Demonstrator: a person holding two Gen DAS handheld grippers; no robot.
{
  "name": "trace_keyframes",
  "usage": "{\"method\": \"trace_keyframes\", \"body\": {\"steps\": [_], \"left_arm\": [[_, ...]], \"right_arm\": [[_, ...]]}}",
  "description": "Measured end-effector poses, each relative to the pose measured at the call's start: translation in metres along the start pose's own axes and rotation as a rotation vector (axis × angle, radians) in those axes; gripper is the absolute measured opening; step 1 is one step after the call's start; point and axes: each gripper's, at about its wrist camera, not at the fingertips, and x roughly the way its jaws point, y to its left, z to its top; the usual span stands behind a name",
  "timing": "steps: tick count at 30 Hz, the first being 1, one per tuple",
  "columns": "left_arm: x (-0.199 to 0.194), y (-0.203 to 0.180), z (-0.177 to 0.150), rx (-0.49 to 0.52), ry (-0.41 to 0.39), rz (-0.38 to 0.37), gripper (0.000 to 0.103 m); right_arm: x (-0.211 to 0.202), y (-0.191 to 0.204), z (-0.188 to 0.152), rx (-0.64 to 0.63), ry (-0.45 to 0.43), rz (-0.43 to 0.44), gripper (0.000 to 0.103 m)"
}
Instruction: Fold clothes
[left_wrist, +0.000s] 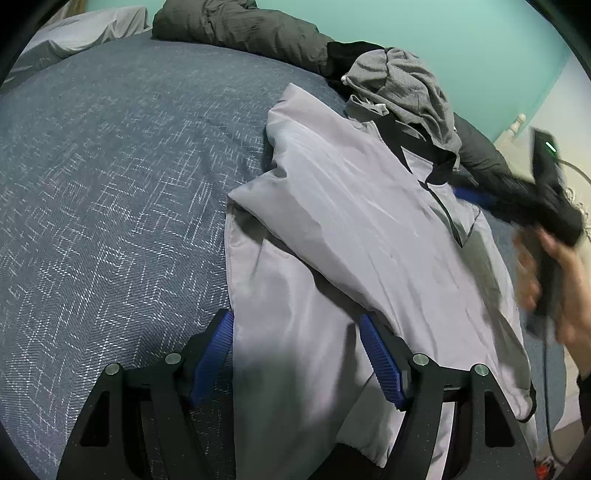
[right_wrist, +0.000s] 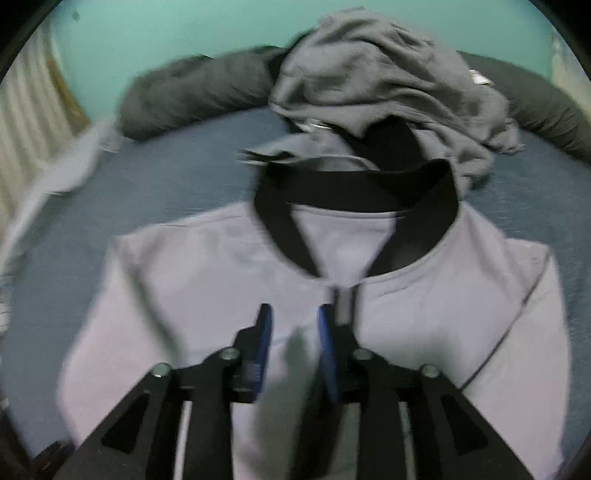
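The pale grey jacket (left_wrist: 354, 236) lies front-up on the bed (left_wrist: 110, 177), black collar (right_wrist: 354, 192) toward the far edge where a crumpled grey garment (right_wrist: 388, 77) is heaped against it. Its long axis runs from collar to hem, back toward the person. One sleeve (left_wrist: 332, 206) is laid slantwise across the chest.

The left claw (left_wrist: 295, 354) is wide open, holding nothing, straddling the jacket's near left edge by the hem. The right claw (right_wrist: 293, 350) is narrowly parted with nothing between its blue pads, poised over the chest just below the zip. By my judgement the left claw is nearer the hem, the right nearer the collar.
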Motion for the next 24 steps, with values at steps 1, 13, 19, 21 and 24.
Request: {"method": "trace_keyframes", "body": {"steps": [1, 13, 19, 21, 24], "left_arm": [[0.0, 0.0, 0.0, -0.001, 0.0, -0.002, 0.074], [-0.003, 0.001, -0.003, -0.004, -0.003, -0.005, 0.074], [-0.004, -0.001, -0.006, 0.011, -0.007, 0.008, 0.074], [-0.005, -0.001, -0.006, 0.016, -0.008, 0.009, 0.074], [-0.004, -0.001, -0.007, 0.023, -0.008, 0.011, 0.074]], "right_arm": [[-0.008, 0.001, -0.006, -0.009, 0.003, 0.02, 0.036], [-0.113, -0.085, -0.136, 0.024, 0.155, 0.002, 0.045], [-0.126, -0.1, -0.178, 0.025, 0.239, 0.008, 0.045], [-0.126, -0.098, -0.185, 0.03, 0.25, 0.033, 0.031], [-0.133, -0.093, -0.193, 0.031, 0.243, 0.048, 0.008]]}}
